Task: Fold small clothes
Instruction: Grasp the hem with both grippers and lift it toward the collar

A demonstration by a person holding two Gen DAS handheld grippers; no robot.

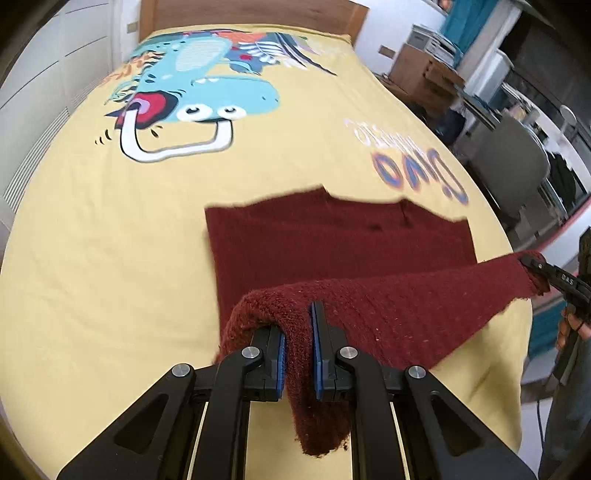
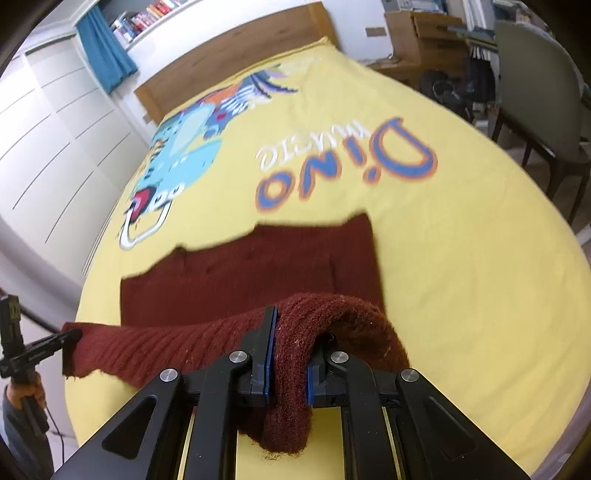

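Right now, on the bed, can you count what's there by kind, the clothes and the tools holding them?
Dark red knit garment: 1
Tool, left and right, each shut on a near corner of the garment: 2
Yellow dinosaur-print bedspread beneath: 1
Total: 4

The garment [image 1: 332, 243] is fuzzy, rough dark-red knit. Under it, the bedspread [image 1: 110, 258] is smooth matt yellow cloth. Beyond that, the headboard [image 1: 240, 13] looks like wood.
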